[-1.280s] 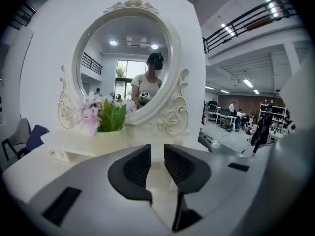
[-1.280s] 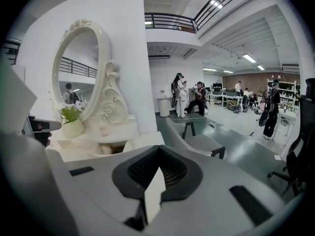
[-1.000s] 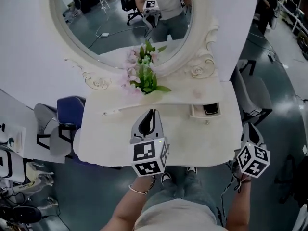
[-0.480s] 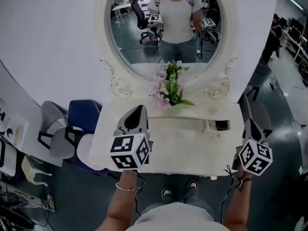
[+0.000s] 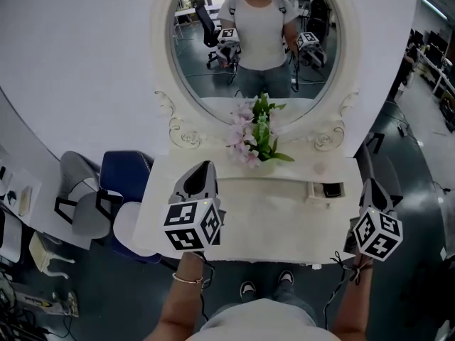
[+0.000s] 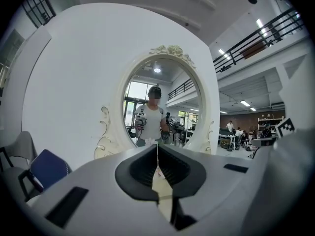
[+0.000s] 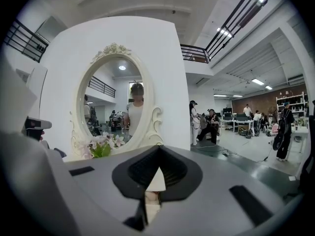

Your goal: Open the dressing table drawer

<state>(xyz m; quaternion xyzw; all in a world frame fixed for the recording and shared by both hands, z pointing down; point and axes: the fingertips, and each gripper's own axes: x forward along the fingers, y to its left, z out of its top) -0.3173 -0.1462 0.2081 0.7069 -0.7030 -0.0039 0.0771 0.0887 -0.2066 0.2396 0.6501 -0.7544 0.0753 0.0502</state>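
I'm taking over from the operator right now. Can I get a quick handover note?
Left gripper: fingers shut, empty, held over the left front of the dressing table.
Right gripper: fingers shut, empty, held by the table's right front corner.
Drawer: small one on the table's right side, pulled out, something dark inside.
Done: the drawer looks open.
Left: probably nothing; neither gripper touches it.

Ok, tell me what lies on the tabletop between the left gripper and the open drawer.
Nothing: in the head view the tabletop is bare between the left gripper and the open drawer. The flowers stand further back, by the mirror.
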